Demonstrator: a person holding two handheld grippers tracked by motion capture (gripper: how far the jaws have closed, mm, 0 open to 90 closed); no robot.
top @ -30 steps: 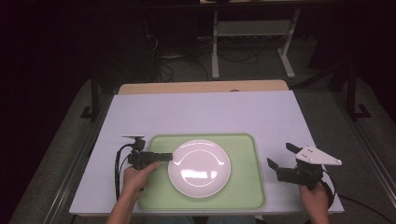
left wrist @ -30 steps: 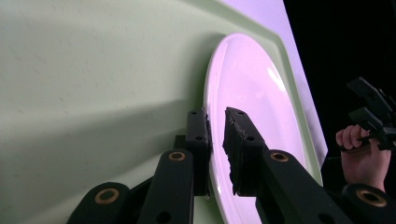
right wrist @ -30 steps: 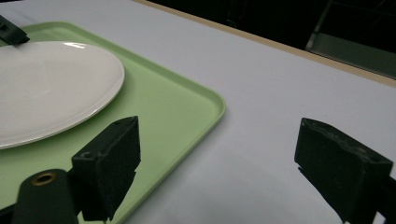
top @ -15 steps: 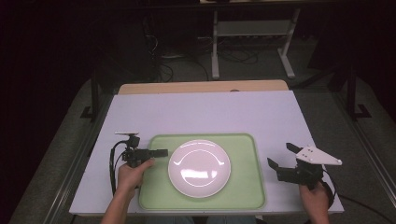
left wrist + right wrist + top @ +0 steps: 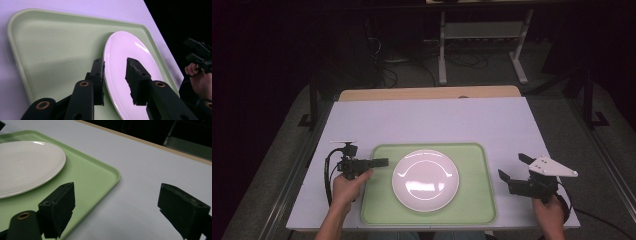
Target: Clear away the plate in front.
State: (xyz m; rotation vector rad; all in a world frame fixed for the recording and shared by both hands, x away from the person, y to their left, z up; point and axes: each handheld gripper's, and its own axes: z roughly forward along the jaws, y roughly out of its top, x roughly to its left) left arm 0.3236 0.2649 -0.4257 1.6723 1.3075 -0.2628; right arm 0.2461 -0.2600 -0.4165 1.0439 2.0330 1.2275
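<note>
A round white plate lies in the middle of a pale green tray at the table's near side. My left gripper hovers over the tray's left edge, pointing right, a short way off the plate's rim. In the left gripper view the gripper is open, and the plate on its tray shows through the gap. My right gripper stands wide open over bare table to the right of the tray. In the right gripper view the gripper holds nothing; tray corner and plate lie to its left.
The white table top has a wooden strip along its far edge. Behind it are a dark floor with cables and a metal stand. The other hand's gripper appears at the right of the left gripper view.
My left gripper has drawn back to the left, away from the plate's rim where its tips were a second ago. Plate, tray and right gripper have stayed still.
</note>
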